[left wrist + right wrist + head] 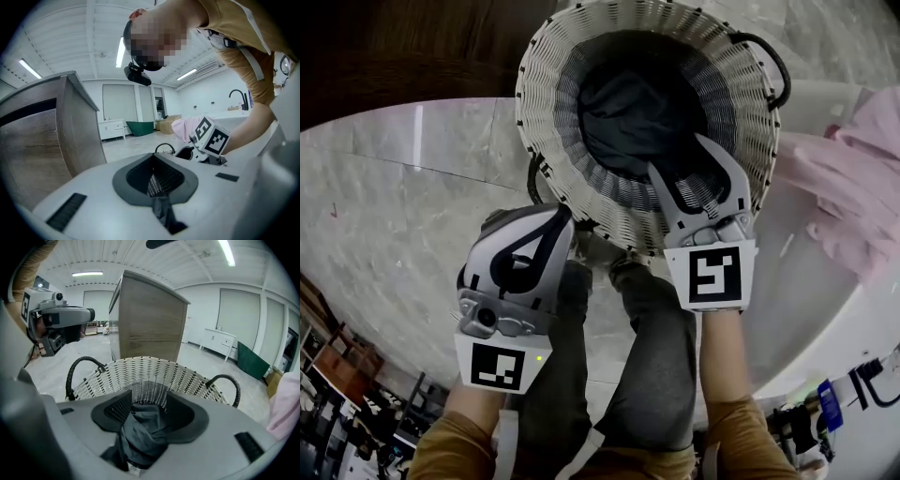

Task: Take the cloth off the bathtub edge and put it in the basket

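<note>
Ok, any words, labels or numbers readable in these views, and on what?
No readable text anywhere.
White cube with black square markers on the left claw: pattern only, no letters.
Matching cube on the right claw: pattern only.
Small blue item at the head view's lower right: too small to read.

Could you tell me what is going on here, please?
A person stands over a wicker basket with a claw in each hand. The right claw reaches into the basket with its jaws apart. A dark cloth sits bunched between them and down in the basket, seemingly not pinched. The left claw is shut and empty, held beside the basket. A pink cloth lies off to the right.
</note>
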